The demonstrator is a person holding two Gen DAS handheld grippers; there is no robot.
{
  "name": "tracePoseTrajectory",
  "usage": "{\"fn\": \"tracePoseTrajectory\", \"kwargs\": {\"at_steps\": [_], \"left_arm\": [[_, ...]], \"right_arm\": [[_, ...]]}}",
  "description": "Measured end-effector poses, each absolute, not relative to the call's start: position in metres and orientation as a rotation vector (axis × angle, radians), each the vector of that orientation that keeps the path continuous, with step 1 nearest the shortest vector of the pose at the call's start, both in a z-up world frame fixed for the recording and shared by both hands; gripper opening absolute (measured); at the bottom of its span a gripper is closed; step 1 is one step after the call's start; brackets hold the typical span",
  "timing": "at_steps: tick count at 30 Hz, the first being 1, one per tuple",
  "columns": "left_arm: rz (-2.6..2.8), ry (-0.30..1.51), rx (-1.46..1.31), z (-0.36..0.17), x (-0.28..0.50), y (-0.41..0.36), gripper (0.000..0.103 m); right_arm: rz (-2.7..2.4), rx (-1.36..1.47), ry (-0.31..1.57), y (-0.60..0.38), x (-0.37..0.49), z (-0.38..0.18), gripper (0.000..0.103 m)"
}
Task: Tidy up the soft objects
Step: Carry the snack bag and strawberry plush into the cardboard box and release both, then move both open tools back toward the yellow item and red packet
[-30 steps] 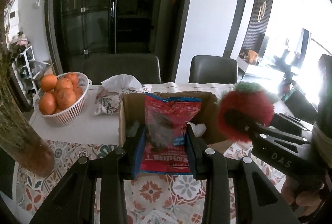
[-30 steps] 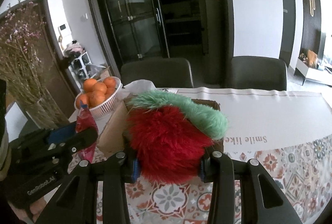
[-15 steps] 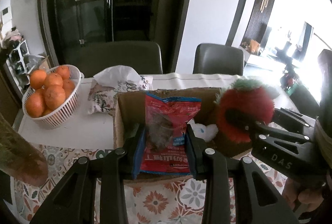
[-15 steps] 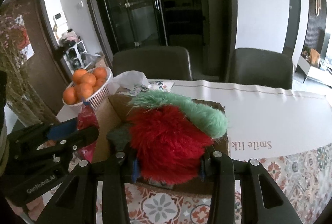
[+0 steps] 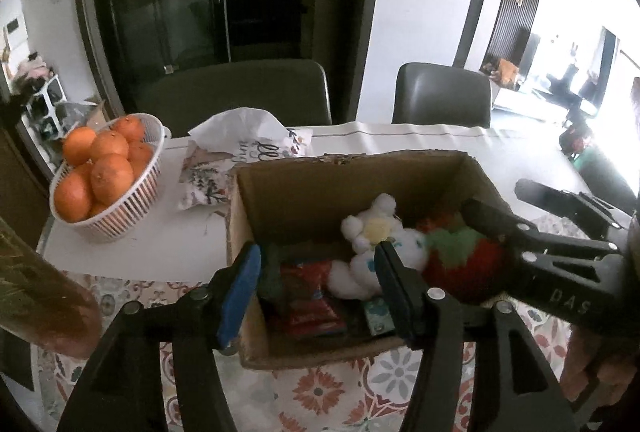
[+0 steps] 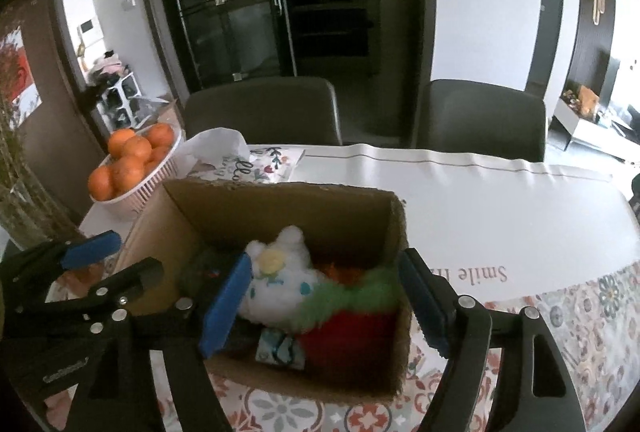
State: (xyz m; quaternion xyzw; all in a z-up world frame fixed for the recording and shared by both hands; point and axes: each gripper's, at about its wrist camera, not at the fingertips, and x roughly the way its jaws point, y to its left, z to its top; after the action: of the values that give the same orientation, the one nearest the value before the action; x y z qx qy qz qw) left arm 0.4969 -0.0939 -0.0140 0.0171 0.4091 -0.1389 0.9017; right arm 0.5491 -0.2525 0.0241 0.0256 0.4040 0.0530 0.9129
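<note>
A: Both drops look done. Your left gripper (image 5: 316,288) has just been opening; jaws apart, nothing pinched. The red packet (image 5: 310,298) lies on the box floor below and between them, free of the pads.

B: And the right?

A: Same. Right gripper (image 6: 324,306) has just been opening, jaws wide. The strawberry plush (image 6: 352,316) sits in the box (image 6: 280,208) at the near right corner, between the jaws but not squeezed as far as I can tell.

B: So what do you want from me?

A: Don't reclose. Lift both hands straight up before you pull back. The right gripper's outer jaw is just outside the box's right wall; drag sideways and I'd expect you to shove the box. The fur may cling to the pads too, so go slow.

B: Pose?

A: Both grippers pitch steeply down into the box, side by side, left one over the near left part, right one over the near right corner. No visible roll.

B: Anything else in there?

A: White plush (image 5: 376,252) in the middle, touching the strawberry. A small teal item (image 6: 280,346) at the near wall. Beyond the box: tissue pack (image 5: 224,168), then orange basket (image 5: 132,192) far left.
</note>
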Motion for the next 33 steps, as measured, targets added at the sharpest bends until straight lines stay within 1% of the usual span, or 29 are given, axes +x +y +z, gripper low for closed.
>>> {"fn": "tracePoseTrajectory", "kwargs": {"at_steps": [7,18,25,33], "left_arm": [[-0.256,0.814,0.078,-0.002,0.471,-0.088,0.064],[-0.253,0.753,0.111,0.023,0.402,-0.068,0.07],[-0.252,0.734,0.119,0.028,0.357,-0.052,0.072],[-0.267,0.749,0.106,0.02,0.312,-0.034,0.074]], "right_arm": [[0.081,0.017,0.752,-0.25,0.512,0.047,0.077],[0.088,-0.032,0.663,-0.232,0.438,0.08,0.077],[0.084,-0.021,0.66,-0.224,0.392,0.085,0.077],[0.078,-0.02,0.677,-0.214,0.342,0.078,0.077]]}}
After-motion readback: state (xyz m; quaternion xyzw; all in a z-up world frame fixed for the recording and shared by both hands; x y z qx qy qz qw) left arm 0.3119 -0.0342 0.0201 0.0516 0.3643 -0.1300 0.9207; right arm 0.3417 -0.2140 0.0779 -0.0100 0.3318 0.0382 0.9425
